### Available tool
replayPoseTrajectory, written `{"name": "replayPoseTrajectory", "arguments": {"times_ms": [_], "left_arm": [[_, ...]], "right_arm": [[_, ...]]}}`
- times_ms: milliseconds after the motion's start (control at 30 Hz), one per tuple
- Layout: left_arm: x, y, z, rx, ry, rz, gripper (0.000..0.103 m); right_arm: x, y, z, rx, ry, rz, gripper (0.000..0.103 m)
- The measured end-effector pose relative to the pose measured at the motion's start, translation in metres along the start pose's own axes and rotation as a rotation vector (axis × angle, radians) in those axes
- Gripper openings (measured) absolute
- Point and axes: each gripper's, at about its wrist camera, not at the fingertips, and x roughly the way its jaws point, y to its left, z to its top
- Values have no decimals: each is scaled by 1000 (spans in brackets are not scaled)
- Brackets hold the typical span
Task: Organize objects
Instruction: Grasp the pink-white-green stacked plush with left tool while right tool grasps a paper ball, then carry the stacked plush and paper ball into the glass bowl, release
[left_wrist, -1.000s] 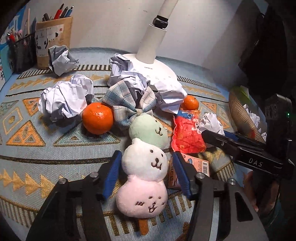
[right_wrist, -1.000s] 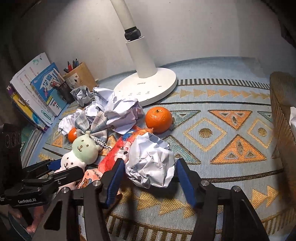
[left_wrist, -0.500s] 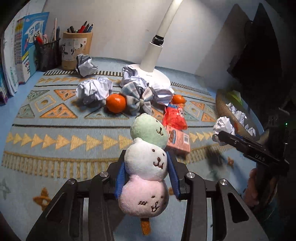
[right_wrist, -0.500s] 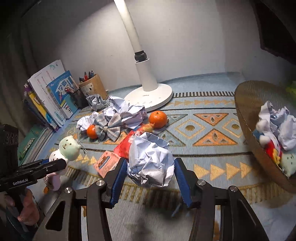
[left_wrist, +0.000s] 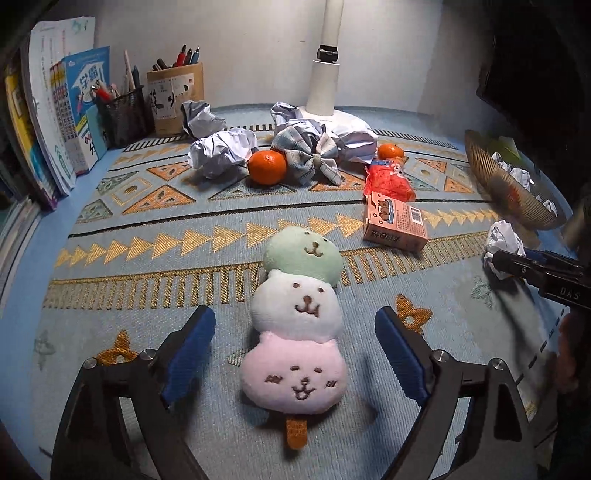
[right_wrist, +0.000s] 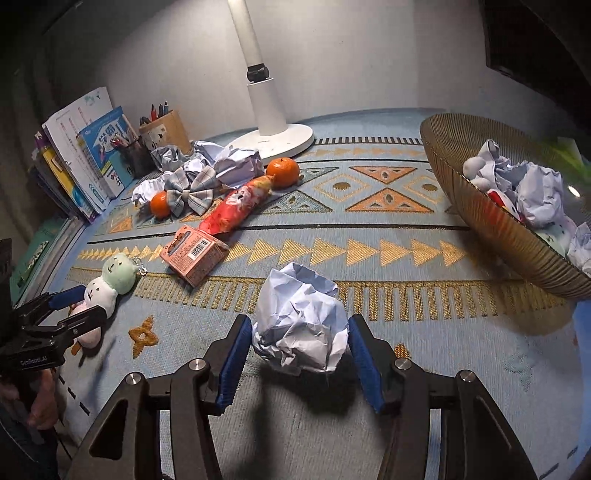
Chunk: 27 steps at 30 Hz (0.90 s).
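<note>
Between just-opened left tongs (left_wrist: 295, 356): plush toy (left_wrist: 297, 325) on mat, untouched.

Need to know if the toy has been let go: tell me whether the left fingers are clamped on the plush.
No. The left gripper fingers have just opened and stand clear on either side of the plush, which lies on the mat.

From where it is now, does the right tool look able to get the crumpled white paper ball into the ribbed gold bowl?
Probably yes. The right tool grips the crumpled white paper ball, and only bare patterned mat lies between it and the ribbed gold bowl, whose open top still shows room.
</note>
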Motion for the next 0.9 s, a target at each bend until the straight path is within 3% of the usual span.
{"name": "replayPoseTrajectory", "arguments": {"times_ms": [67, 100, 133, 200, 467, 500, 567, 633, 767, 900], "left_arm": [[6, -3, -1, 9, 21, 30, 78], [9, -5, -1, 18, 34, 43, 63], [11, -7, -2, 30, 35, 63, 56], [11, -9, -2, 39, 22, 75, 47], [7, -8, -2, 26, 10, 82, 46], [5, -9, -1, 20, 6, 77, 46], [0, -13, 3, 15, -11, 59, 46], [-9, -21, 13, 30, -37, 49, 46], [-30, -50, 49, 80, -111, -16, 46], [-47, -101, 100, 153, -199, -124, 46]], "right_arm": [[-1, -1, 0, 0, 1, 9, 54], [-1, -1, 0, -3, 5, 8, 57], [-1, -1, -1, -2, 8, 6, 67], [-5, -3, -3, 3, 4, 11, 70], [-2, -11, -3, 43, 20, 12, 71], [-2, -10, -3, 46, 21, 13, 69], [0, -11, -2, 62, 26, 64, 53], [-4, -13, -2, 74, 10, 73, 51], [-43, -25, 10, 101, -100, 98, 50], [-116, -59, 35, 145, -306, 2, 50]]}}
